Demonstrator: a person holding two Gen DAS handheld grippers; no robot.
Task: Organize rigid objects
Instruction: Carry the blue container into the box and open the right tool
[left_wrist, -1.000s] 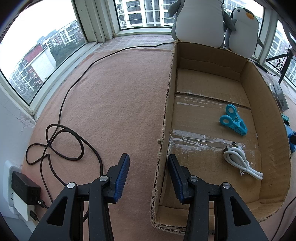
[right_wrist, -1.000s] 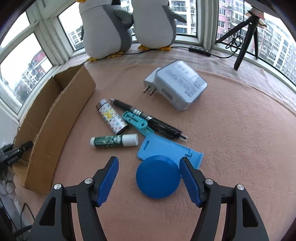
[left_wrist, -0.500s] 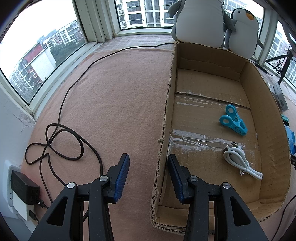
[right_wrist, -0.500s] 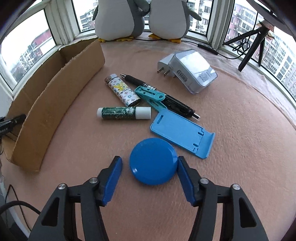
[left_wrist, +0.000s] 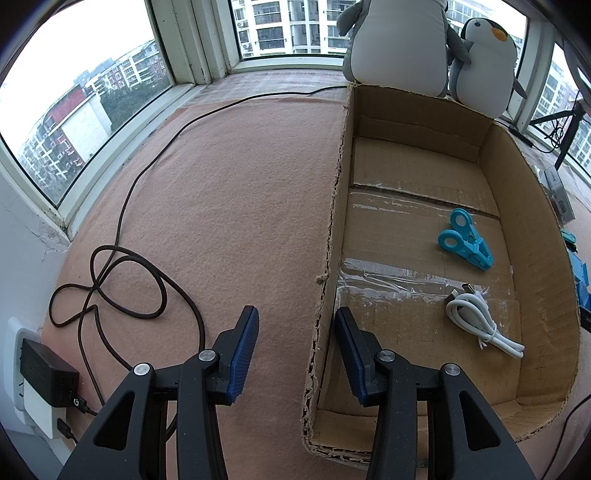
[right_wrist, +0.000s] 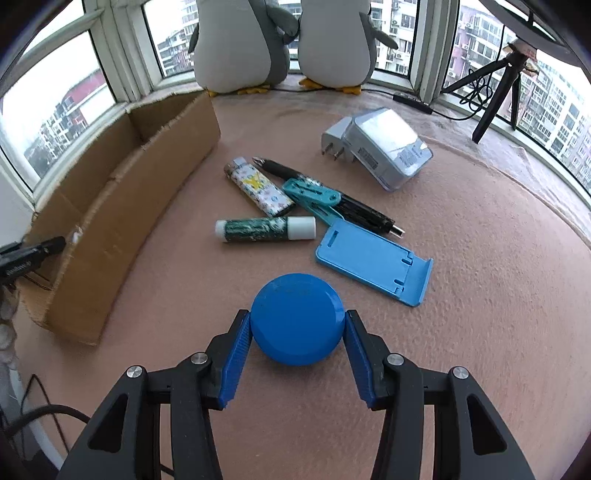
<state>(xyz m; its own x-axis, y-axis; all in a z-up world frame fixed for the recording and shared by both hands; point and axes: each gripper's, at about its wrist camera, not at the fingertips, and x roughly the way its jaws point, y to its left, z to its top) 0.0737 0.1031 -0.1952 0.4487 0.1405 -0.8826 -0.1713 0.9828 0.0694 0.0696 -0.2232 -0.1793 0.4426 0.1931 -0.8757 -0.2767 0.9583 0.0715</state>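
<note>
A blue round disc (right_wrist: 295, 325) lies on the pink mat, and my right gripper (right_wrist: 298, 318) is closing on it, both pads touching its sides. Beyond it lie a blue phone stand (right_wrist: 373, 264), a green tube (right_wrist: 266, 229), a patterned lighter (right_wrist: 258, 186), a teal clip (right_wrist: 314, 195), a black pen (right_wrist: 354, 210) and a grey charger (right_wrist: 388, 147). The cardboard box (left_wrist: 532, 221) holds a blue clip (left_wrist: 466, 244) and a white cable (left_wrist: 480, 326). My left gripper (left_wrist: 295, 314) stands open astride the box's left wall without touching it.
Two plush penguins (right_wrist: 280, 37) sit on the sill behind the box. A black cord (left_wrist: 122, 280) loops over the mat to a plug adapter (left_wrist: 44, 376) at the wall. A tripod (right_wrist: 498, 85) stands at the far right. Windows ring the mat.
My right gripper moved forward around the blue disc and its jaws narrowed from well apart to touching its sides. The left gripper and the box contents stayed put.
</note>
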